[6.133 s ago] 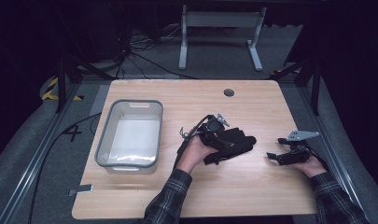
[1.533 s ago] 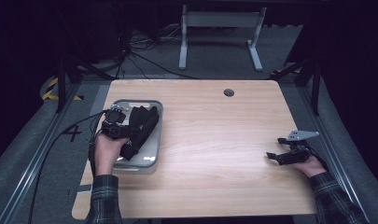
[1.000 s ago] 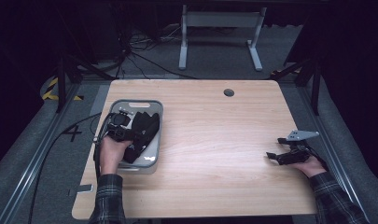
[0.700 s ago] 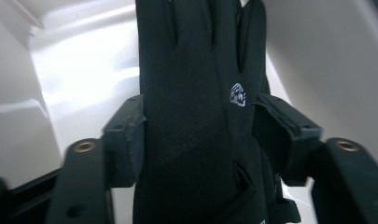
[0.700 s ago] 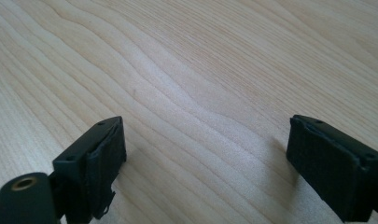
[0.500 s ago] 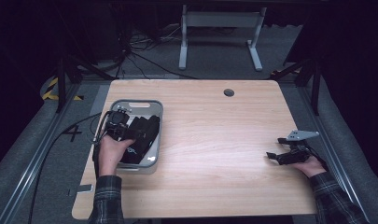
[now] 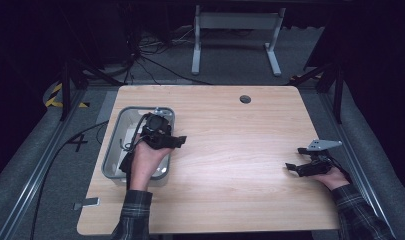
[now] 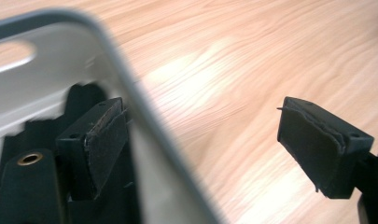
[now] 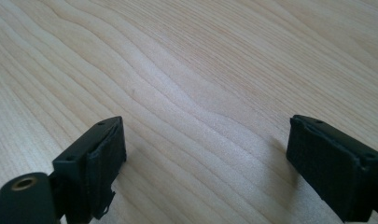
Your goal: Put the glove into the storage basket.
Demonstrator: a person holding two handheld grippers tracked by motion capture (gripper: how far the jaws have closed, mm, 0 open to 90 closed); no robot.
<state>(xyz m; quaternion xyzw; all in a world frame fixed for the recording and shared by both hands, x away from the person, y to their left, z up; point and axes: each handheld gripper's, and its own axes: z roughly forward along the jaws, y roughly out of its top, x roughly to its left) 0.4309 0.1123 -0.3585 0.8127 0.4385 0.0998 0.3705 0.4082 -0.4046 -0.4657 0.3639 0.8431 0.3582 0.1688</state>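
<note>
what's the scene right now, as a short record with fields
surface: wooden table
bin: clear, at the table's left
in bin: black item, partly hidden
left gripper: over the bin's right rim, jaws just been opening, nothing between them
right gripper: low over bare wood at the table's right edge, open and empty

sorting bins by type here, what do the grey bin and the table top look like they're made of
The grey bin looks like moulded plastic, smooth and semi-gloss: rounded rim, cut-out handle slot, pale translucent-looking walls; I can't rule out another material. The table top looks like light wood or wood-look laminate, matte with soft sheen: flowing grain lines under a blurred reflection. Solid or veneer I cannot tell.
</note>
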